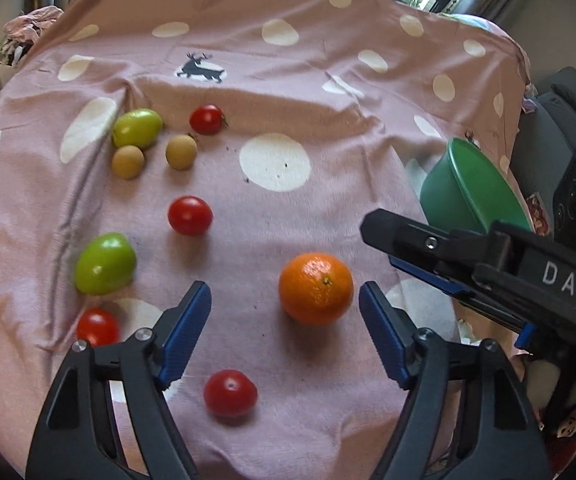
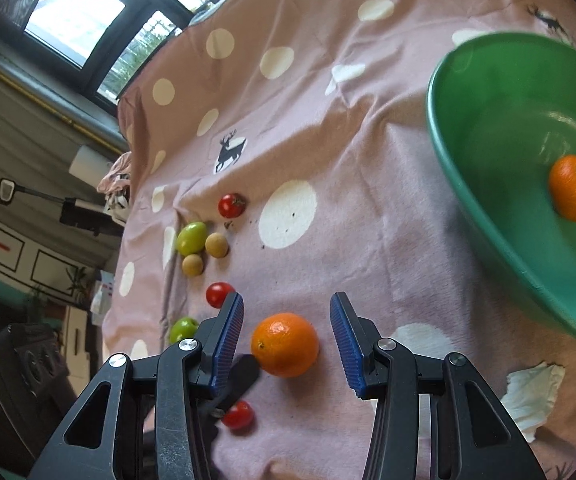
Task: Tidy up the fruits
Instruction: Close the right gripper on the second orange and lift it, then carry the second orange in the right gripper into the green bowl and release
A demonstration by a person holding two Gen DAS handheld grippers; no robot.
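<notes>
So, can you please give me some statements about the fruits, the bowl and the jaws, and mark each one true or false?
1. One orange lies inside the green bowl. True: an orange rests on its floor.
2. The left gripper is clamped on the orange on the cloth. False: its jaws stand apart, and the orange lies untouched on the cloth near the right-hand pad.
3. There are four red tomatoes on the cloth. True: for example, one lies near the left gripper.
4. The two green fruits touch each other. False: one lies well apart from the other.
5. The right gripper holds a tomato. False: nothing is between its jaws.
</notes>
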